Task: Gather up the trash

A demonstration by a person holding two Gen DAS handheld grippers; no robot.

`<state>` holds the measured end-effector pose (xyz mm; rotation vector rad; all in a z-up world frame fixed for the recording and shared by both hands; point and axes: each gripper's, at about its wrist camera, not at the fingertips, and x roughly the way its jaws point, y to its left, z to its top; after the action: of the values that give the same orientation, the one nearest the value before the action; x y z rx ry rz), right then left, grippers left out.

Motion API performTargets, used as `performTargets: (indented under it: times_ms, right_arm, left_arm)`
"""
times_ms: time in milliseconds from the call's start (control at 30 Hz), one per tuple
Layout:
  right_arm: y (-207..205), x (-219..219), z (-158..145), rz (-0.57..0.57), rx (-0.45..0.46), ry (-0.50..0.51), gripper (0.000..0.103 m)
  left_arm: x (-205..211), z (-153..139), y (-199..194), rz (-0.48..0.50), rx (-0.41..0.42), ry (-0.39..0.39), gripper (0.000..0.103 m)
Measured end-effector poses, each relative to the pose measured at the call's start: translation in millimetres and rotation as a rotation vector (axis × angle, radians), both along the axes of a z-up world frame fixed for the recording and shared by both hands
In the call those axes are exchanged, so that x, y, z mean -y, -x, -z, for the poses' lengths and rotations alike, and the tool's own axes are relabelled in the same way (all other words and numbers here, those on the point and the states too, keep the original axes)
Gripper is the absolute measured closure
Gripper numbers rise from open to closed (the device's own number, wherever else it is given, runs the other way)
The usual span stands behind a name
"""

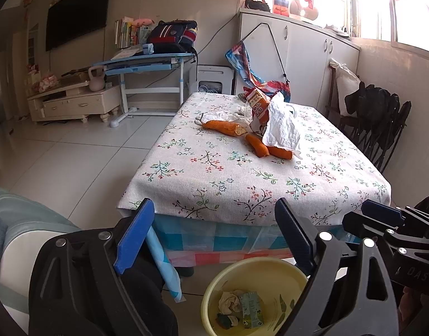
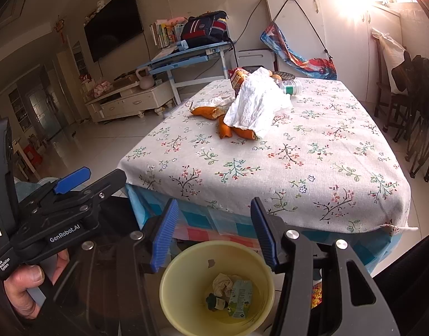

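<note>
A yellow bin (image 1: pixel 281 275) (image 2: pixel 183 263) stands on the floor at the table's near edge, holding a crumpled tissue (image 2: pixel 222 281), a small carton (image 2: pixel 241 296) and a dark scrap. On the floral tablecloth (image 1: pixel 242 173) (image 2: pixel 312 151) lie orange peels (image 1: pixel 224 126) (image 2: pixel 207 111), a crumpled white paper (image 1: pixel 281 124) (image 2: pixel 253 106), a snack bag (image 1: pixel 258 106) and a plastic bottle (image 2: pixel 291 87). My left gripper (image 1: pixel 211 233) is open and empty above the bin. My right gripper (image 2: pixel 213 231) is open and empty above the bin.
Dark folding chairs (image 1: pixel 379 123) (image 2: pixel 421 106) stand right of the table. A blue desk (image 1: pixel 147 64) with a backpack, a TV cabinet (image 1: pixel 74 100) and white cupboards (image 1: pixel 307 53) lie beyond. A rolled blue checked cloth (image 1: pixel 162 263) hangs at the table's near left corner.
</note>
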<state>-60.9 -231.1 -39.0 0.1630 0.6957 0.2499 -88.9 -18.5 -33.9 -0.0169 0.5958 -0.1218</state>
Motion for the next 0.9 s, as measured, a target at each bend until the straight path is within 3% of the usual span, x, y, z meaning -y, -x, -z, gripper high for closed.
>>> performTargets:
  times_ms: [900]
  right_arm:
    - [0.2, -0.2, -0.8, -0.004, 0.006, 0.001, 0.047]
  left_arm:
    - [-5.0, -2.3, -0.6, -0.018, 0.008, 0.004, 0.017]
